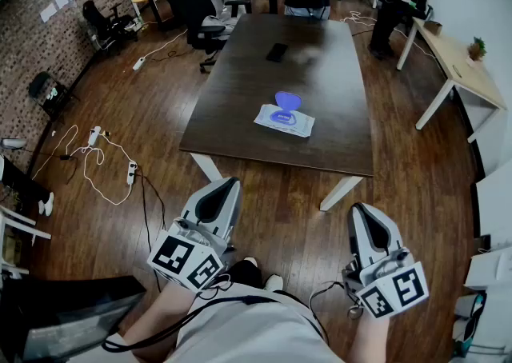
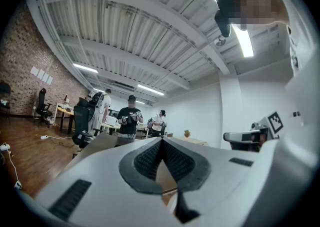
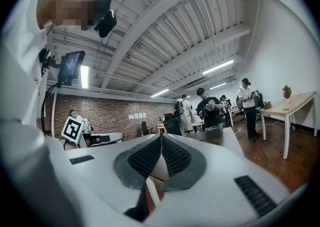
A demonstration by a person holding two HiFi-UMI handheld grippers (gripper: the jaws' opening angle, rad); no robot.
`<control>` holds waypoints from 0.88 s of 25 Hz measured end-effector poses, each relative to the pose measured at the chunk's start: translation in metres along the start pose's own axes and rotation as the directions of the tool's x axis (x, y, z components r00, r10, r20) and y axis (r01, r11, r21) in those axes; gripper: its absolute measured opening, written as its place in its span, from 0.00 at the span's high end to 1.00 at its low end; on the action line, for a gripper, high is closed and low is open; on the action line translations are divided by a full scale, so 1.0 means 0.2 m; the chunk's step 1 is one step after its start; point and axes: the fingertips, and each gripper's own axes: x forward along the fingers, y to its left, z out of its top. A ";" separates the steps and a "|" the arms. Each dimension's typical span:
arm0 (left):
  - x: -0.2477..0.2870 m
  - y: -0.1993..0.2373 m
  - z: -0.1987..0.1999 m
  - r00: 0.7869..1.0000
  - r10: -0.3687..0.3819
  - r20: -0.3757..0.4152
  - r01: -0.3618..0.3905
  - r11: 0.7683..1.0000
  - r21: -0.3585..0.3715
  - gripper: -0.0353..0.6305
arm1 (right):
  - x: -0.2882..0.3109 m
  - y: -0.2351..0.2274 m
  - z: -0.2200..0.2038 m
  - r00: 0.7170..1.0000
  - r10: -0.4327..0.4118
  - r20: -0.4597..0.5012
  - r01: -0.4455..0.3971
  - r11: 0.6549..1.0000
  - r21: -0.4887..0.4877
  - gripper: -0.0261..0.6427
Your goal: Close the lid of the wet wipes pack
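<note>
The jaws of the left gripper [image 1: 218, 187] and of the right gripper [image 1: 362, 211] are pressed together, with nothing held between them. The wet wipes pack [image 1: 285, 121] is seen well ahead of both, on the dark table [image 1: 240, 89], its blue lid [image 1: 287, 101] raised open.
</note>
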 end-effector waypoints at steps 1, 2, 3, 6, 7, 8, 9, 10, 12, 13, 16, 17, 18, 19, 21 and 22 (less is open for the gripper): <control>0.01 0.01 0.00 1.000 0.003 0.001 -0.003 1.000 -0.001 0.95 | 0.01 -0.01 0.01 1.000 0.003 -0.001 -0.003 1.000 -0.002 0.94; 0.03 0.02 0.00 1.000 0.006 0.001 -0.006 1.000 -0.003 0.95 | 0.02 -0.02 0.01 1.000 0.005 -0.002 -0.005 1.000 -0.003 0.94; 0.05 0.02 0.01 1.000 0.009 0.002 -0.009 1.000 -0.003 0.95 | 0.04 -0.03 0.01 1.000 0.007 -0.004 -0.007 1.000 -0.004 0.94; 0.11 0.05 0.01 1.000 0.012 0.004 -0.012 1.000 -0.004 0.95 | 0.09 -0.06 0.00 1.000 0.008 -0.011 -0.008 1.000 -0.001 0.94; 0.13 0.07 0.00 1.000 0.010 0.005 -0.010 1.000 -0.005 0.95 | 0.11 -0.08 0.00 1.000 0.006 -0.012 -0.006 1.000 0.000 0.94; 0.16 0.09 -0.01 1.000 0.009 0.003 -0.009 1.000 -0.007 0.95 | 0.14 -0.09 -0.01 1.000 0.004 -0.014 -0.004 1.000 0.000 0.94; 0.18 0.12 -0.02 1.000 0.008 0.001 -0.008 1.000 -0.009 0.95 | 0.17 -0.10 -0.02 1.000 0.002 -0.016 -0.002 1.000 0.000 0.94; 0.21 0.14 -0.03 1.000 0.007 -0.002 -0.007 1.000 -0.012 0.95 | 0.21 -0.12 -0.03 1.000 0.000 -0.019 0.000 1.000 -0.001 0.94; 0.28 0.20 -0.06 1.000 0.002 -0.008 -0.002 1.000 -0.018 0.95 | 0.29 -0.16 -0.06 1.000 -0.008 -0.028 0.008 1.000 -0.005 0.94; 0.32 0.24 -0.06 1.000 -0.002 -0.010 0.002 1.000 -0.021 0.95 | 0.33 -0.18 -0.06 0.999 -0.013 -0.032 0.013 1.000 -0.007 0.94; 0.45 0.34 -0.06 1.000 -0.018 -0.013 0.018 1.000 -0.021 0.95 | 0.48 -0.24 -0.06 0.999 -0.024 -0.043 0.023 1.000 -0.013 0.94; 0.49 0.38 -0.05 1.000 -0.024 -0.012 0.023 0.999 -0.021 0.95 | 0.53 -0.26 -0.06 0.999 -0.026 -0.046 0.026 1.000 -0.017 0.94; 0.54 0.42 -0.04 1.000 -0.029 -0.012 0.029 0.999 -0.023 0.95 | 0.58 -0.28 -0.06 0.998 -0.029 -0.048 0.028 0.999 -0.021 0.94; 0.58 0.46 -0.04 0.999 -0.035 -0.015 0.034 0.999 -0.026 0.95 | 0.64 -0.29 -0.06 0.998 -0.033 -0.049 0.032 0.999 -0.024 0.94; 0.67 0.53 -0.04 0.998 -0.050 -0.023 0.049 0.998 -0.031 0.95 | 0.73 -0.32 -0.05 0.998 -0.042 -0.055 0.041 0.999 -0.026 0.94; 0.71 0.56 -0.03 0.998 -0.060 -0.025 0.059 0.998 -0.033 0.95 | 0.77 -0.34 -0.05 0.997 -0.047 -0.058 0.045 0.999 -0.023 0.94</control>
